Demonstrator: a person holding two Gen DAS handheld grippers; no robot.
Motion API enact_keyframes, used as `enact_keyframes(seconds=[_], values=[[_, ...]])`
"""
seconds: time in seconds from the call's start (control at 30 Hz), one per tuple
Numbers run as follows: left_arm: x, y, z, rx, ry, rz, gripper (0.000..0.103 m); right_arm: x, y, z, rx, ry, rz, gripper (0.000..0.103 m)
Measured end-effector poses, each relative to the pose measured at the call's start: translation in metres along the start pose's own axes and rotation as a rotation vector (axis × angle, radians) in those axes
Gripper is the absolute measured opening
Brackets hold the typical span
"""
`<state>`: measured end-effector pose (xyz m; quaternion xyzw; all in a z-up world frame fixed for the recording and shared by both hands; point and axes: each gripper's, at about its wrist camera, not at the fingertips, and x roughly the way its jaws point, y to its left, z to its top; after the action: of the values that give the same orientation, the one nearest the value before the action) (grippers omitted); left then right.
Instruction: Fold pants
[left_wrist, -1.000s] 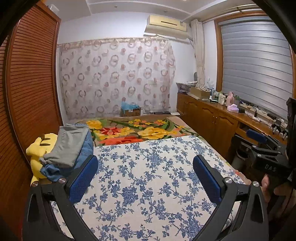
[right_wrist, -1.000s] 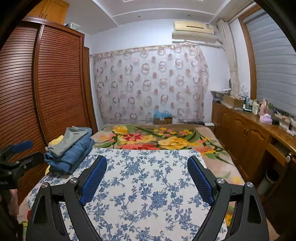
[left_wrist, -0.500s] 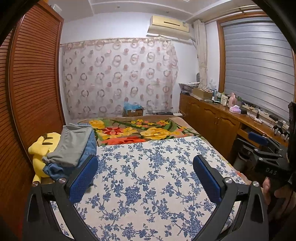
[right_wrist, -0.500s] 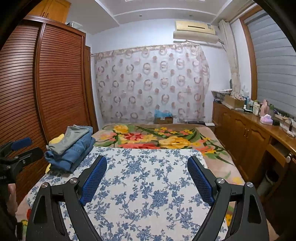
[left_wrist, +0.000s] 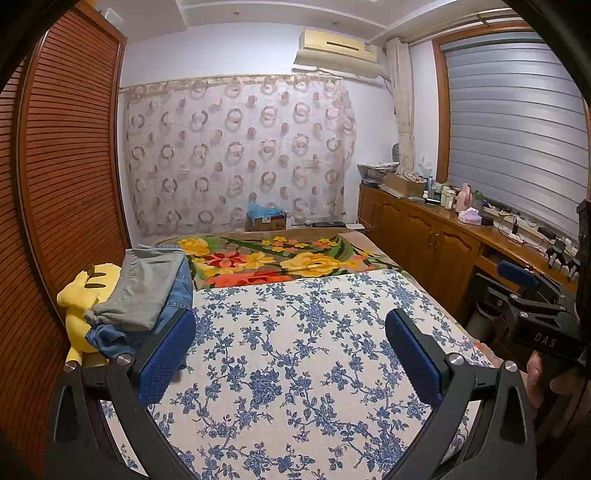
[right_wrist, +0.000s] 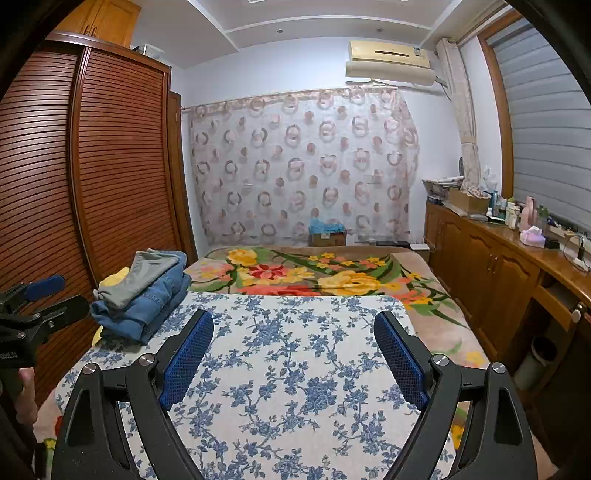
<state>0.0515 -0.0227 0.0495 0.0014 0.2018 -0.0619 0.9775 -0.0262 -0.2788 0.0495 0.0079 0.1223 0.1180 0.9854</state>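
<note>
Denim pants (right_wrist: 144, 302) folded — both grippers (left_wrist: 290, 328) (right_wrist: 293, 332) agape.

left tool (left_wrist: 290, 354): black frame | blue textured pads | silver screws || right tool (right_wrist: 293, 356): same, "DAS" lettering

The room is evenly lit from the ceiling, shadows are soft, pictures are sharp, and edges bend with dark corners.

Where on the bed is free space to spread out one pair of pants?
The blue-flowered sheet lies bare from the fingers of both grippers up to the bright flower blanket. It is crowded only at the far left corner, where the stack of pants sits by the wardrobe.
</note>
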Motion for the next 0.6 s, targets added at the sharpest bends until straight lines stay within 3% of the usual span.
enact_keyframes(seconds=[0.6], values=[[0.0001,-0.0002,0.0004,0.001,0.001,0.000,0.102,-0.0009,-0.0015,-0.0007,-0.001,-0.002,0.005,0.090]])
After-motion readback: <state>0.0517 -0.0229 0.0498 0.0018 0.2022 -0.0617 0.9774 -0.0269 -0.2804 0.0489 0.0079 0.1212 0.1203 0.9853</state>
